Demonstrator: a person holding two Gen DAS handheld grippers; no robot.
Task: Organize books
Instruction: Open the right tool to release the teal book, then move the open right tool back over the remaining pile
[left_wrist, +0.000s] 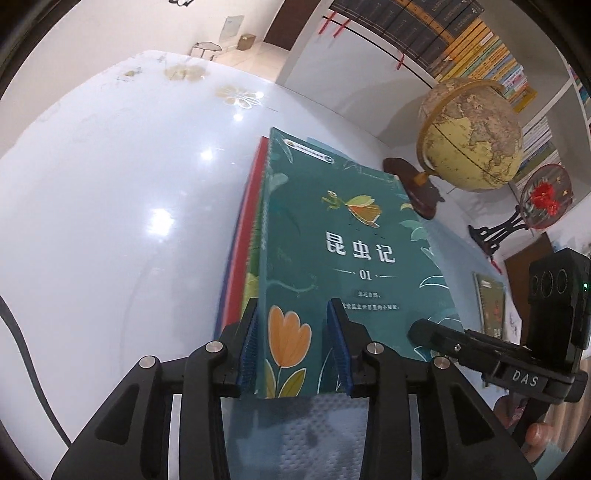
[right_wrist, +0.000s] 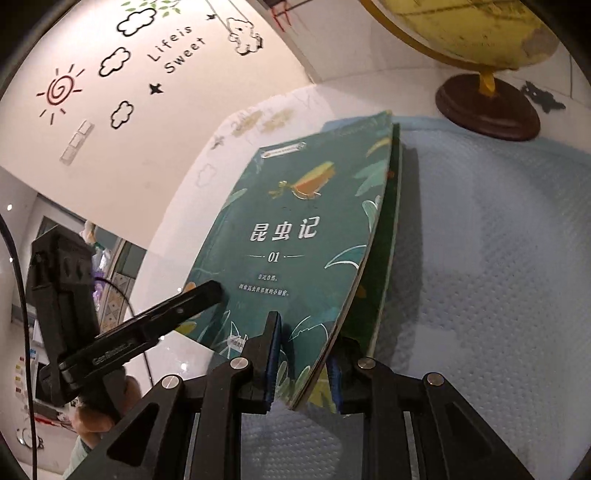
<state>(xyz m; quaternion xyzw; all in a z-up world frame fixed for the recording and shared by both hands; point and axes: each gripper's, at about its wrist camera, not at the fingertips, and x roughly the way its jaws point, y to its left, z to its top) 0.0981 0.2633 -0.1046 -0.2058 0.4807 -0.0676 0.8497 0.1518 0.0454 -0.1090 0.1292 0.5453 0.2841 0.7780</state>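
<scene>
The green book, titled 昆虫记 01, tops a stack of books on the bench, its near edge over a white mat. The left gripper is clamped on that near edge. The right gripper grips the near right corner, apparently closed on the top cover and some pages, though the lower finger is partly hidden. Recommended: lift evenly with both, keeping the book level and square to the stack. Open bench lies left; the globe and a framed fan ornament crowd the far right.
</scene>
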